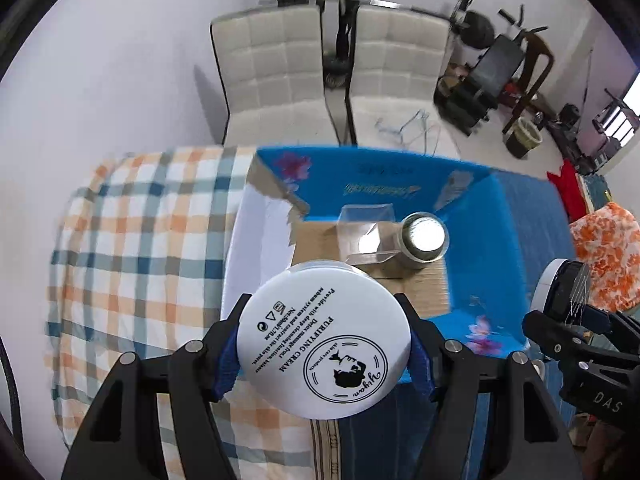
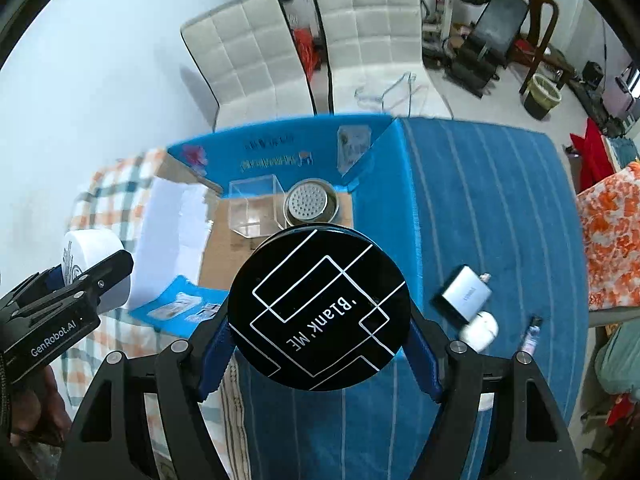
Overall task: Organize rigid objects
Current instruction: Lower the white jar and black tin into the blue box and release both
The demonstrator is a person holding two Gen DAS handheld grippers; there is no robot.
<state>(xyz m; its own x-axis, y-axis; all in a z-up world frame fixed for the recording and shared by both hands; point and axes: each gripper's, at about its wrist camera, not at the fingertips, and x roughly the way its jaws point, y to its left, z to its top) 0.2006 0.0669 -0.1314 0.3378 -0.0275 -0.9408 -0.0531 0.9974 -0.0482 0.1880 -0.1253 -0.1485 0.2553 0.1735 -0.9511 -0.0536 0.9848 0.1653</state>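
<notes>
Left wrist view: open blue cardboard box (image 1: 500, 248) on the bed, used as landmark.
Box contents: clear square plastic container (image 1: 366, 236) touching a round perforated metal cup (image 1: 424, 240) on the box floor.
Left gripper (image 1: 324, 354): blue pads clamped on a round white cream jar (image 1: 324, 340), at the box's near edge.
Right gripper (image 2: 320, 338): clamped on a round black "Blank ME" tin (image 2: 320, 308), near edge of box.
Right of box: silver flat rectangular bottle (image 2: 464, 296), small white case (image 2: 480, 330) on blue striped towel (image 2: 480, 200).

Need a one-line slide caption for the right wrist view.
Right gripper holds a round black compact before an open blue cardboard box containing a clear plastic cube.
</notes>
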